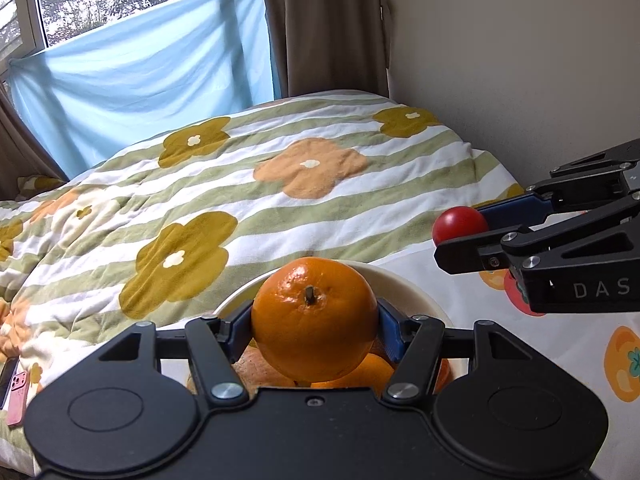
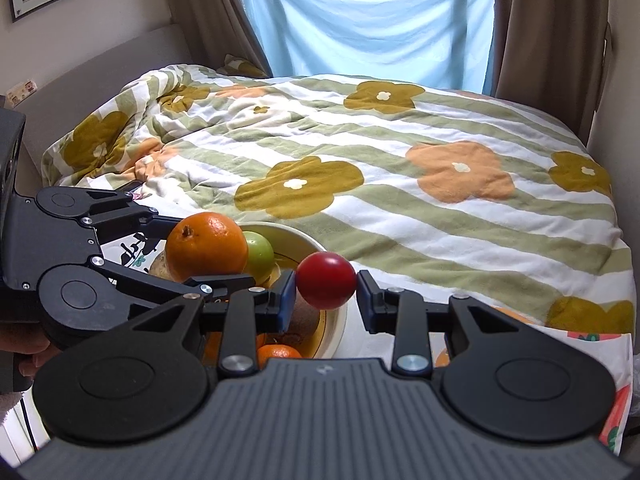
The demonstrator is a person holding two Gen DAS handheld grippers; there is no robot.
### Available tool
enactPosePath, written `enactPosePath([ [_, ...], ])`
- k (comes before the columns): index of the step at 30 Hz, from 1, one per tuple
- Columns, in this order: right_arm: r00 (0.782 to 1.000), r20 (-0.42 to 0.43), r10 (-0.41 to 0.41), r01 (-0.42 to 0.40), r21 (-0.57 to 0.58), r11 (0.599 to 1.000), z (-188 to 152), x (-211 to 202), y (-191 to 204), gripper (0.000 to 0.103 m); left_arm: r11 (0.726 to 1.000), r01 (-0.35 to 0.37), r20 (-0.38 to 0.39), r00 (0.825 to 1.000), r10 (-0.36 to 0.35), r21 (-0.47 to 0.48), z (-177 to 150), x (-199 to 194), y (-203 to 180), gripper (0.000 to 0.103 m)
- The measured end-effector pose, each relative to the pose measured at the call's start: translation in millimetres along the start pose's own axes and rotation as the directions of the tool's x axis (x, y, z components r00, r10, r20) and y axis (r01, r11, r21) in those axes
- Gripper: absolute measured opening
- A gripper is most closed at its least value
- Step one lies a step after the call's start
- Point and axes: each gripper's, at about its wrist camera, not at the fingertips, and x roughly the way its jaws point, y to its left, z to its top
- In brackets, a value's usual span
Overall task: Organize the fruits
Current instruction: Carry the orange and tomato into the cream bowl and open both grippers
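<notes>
My left gripper [image 1: 315, 330] is shut on a large orange [image 1: 314, 318] and holds it above a cream bowl [image 1: 416, 292]; the orange also shows in the right wrist view [image 2: 206, 246]. The bowl [image 2: 332, 320] holds a green apple [image 2: 260, 254], a small orange [image 2: 278, 356] and other fruit. My right gripper [image 2: 326, 296] is shut on a small red round fruit [image 2: 326, 280] beside the bowl's right rim. In the left wrist view the right gripper [image 1: 460, 236] holds that red fruit [image 1: 458, 224] to the right of the bowl.
The bowl stands on a white cloth with a fruit print [image 1: 560, 352]. Behind it lies a bed with a green-striped flowered quilt [image 2: 400, 152]. A pink phone [image 1: 18, 396] lies at the left. Curtains and a blue cloth [image 2: 372, 16] cover the window.
</notes>
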Motion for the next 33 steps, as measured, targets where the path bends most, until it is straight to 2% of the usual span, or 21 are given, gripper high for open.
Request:
enactPosePath([
  [6,1.0,-0.012,-0.011,0.011,0.022,1.0,5.9,13.2,-6.9,0.048,0.999,0.021,-0.027,0.999,-0.02,0.045,0.6,16.2,-2.6,0.066],
  [13,1.0,-0.026,-0.014,0.015,0.033,0.999,4.2,20.4,-9.5,0.048,0.997,0.009,-0.038,0.999,-0.006,0.08,-5.7,23.7,-3.8,0.068],
  [16,0.999,-0.031,-0.013,0.014,0.04,0.999,4.8,24.5,-9.9,0.048,0.995,0.0,-0.028,1.0,0.002,0.101,-8.7,20.8,-4.0,0.09],
  [17,0.999,-0.03,-0.014,0.015,0.039,0.999,4.8,24.5,-9.9,0.048,0.995,-0.003,-0.024,1.0,0.006,0.101,-10.6,18.6,-3.3,0.092],
  [33,0.999,-0.05,0.013,-0.012,0.012,1.0,-3.3,30.0,-0.3,0.048,0.999,-0.006,0.0,1.0,0.006,0.047,-27.3,-16.3,5.6,0.092],
])
